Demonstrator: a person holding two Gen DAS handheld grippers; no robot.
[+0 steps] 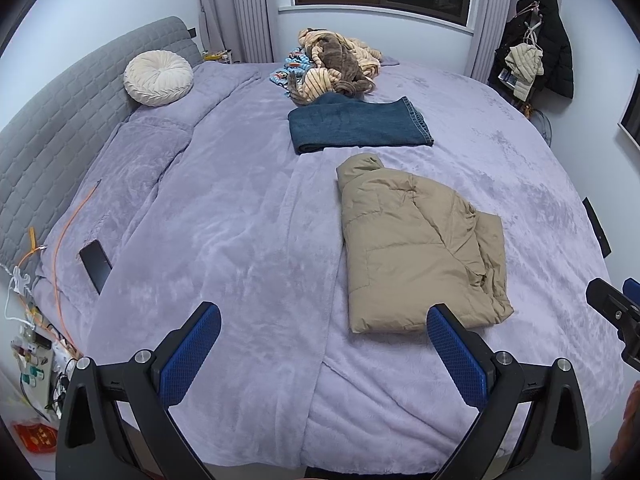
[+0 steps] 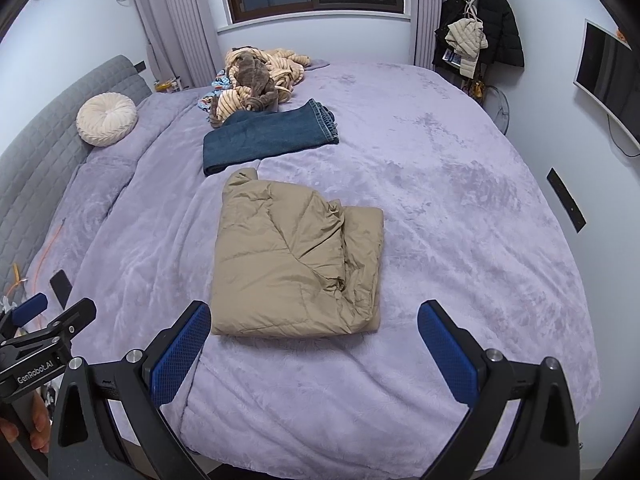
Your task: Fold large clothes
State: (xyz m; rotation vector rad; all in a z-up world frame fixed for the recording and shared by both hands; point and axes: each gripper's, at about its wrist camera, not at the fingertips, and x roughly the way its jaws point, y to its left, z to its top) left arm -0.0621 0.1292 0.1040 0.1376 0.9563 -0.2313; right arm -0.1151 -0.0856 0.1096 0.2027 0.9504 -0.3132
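A tan puffer jacket [image 1: 416, 244] [image 2: 296, 264] lies folded into a rough rectangle on the purple bed cover [image 1: 240, 216] [image 2: 460, 200], collar end pointing away. Behind it rest folded blue jeans [image 1: 360, 124] [image 2: 268, 136]. Further back is a heap of unfolded striped and brown clothes [image 1: 332, 64] [image 2: 256, 72]. My left gripper [image 1: 324, 320] is open above the near bed edge, left of the jacket's near corner, holding nothing. My right gripper [image 2: 314, 320] is open just short of the jacket's near edge, empty. Each gripper shows at the other view's side edge.
A round cream cushion [image 1: 158, 77] leans on the grey headboard [image 1: 48, 136]. A dark phone [image 1: 95, 265] and an orange cable [image 1: 68, 236] lie at the bed's left side. Coats hang on a rack [image 2: 476, 20] at the back right. A wall screen [image 2: 608, 76] is on the right.
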